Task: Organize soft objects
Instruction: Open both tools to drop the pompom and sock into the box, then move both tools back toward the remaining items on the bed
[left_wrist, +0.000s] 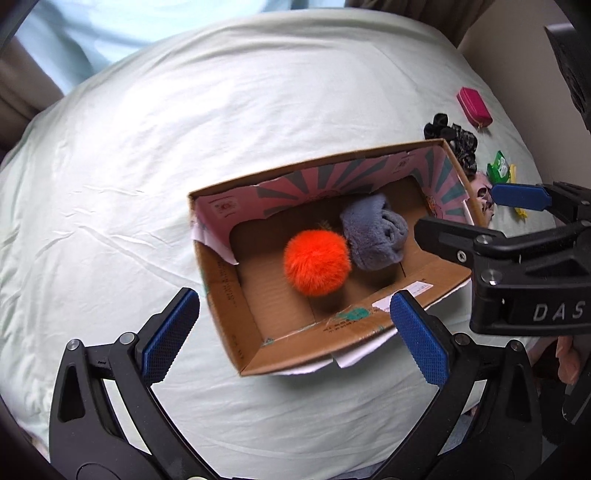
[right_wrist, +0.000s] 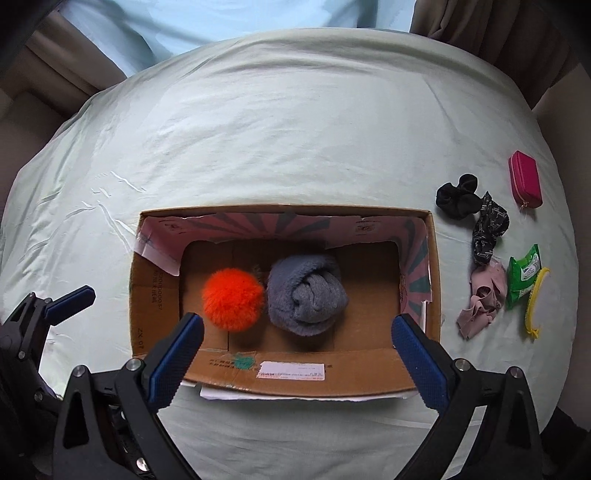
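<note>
While both tools, left (left_wrist: 291, 336) and right (right_wrist: 295, 354), hang spread and empty over the box (right_wrist: 434, 280) holding pom-pom (right_wrist: 232, 299) and grey roll (right_wrist: 306, 295), we should swing right toward three o'clock, pinching the black scrunchie (right_wrist: 458, 197) on the bed (right_wrist: 295, 129) at its bulk.

Right gripper (right_wrist: 297, 345) open, empty, over near wall of cardboard box (right_wrist: 295, 373) on bed (right_wrist: 258, 129). Inside: orange pompom (right_wrist: 232, 299) touching grey rolled sock (right_wrist: 306, 295). Right of box: black scrunchie (right_wrist: 458, 197), patterned scrunchie (right_wrist: 489, 229), pink cloth (right_wrist: 480, 299), green packet (right_wrist: 524, 275), pink pouch (right_wrist: 524, 179).
</note>
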